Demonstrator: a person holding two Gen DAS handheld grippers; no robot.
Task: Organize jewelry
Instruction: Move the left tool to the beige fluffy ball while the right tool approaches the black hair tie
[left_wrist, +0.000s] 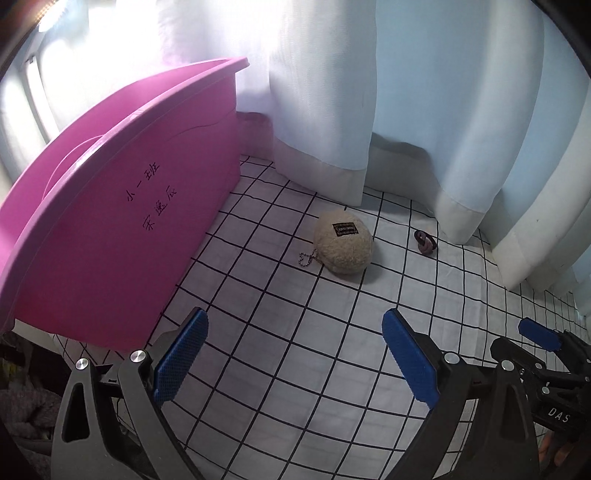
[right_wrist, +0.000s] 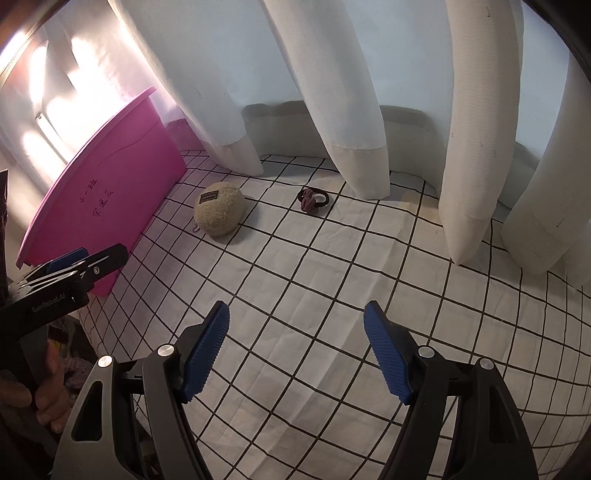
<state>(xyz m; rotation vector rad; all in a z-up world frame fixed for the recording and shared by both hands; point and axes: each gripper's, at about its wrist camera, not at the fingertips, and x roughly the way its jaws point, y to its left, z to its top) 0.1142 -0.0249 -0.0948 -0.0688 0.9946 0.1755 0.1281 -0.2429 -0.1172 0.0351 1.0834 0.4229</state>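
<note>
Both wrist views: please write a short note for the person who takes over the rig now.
Left gripper: open, empty, above the checked cloth.
Right gripper: open, empty, beside it.
Plush keychain: on the cloth, right of the pink bin.
Hair tie: on the cloth by the curtain, right of the keychain, apart from it.
Done: nothing visibly put away.
Left: pick up both items; the bin seems the likely place.

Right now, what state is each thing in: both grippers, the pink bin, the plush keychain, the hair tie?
left gripper: open, empty, above the checked cloth.
right gripper: open, empty.
pink bin: upright at the cloth's left edge; inside hidden.
plush keychain: lying on the cloth, ball chain trailing beside it.
hair tie: lying on the cloth near the curtain, untouched.
</note>
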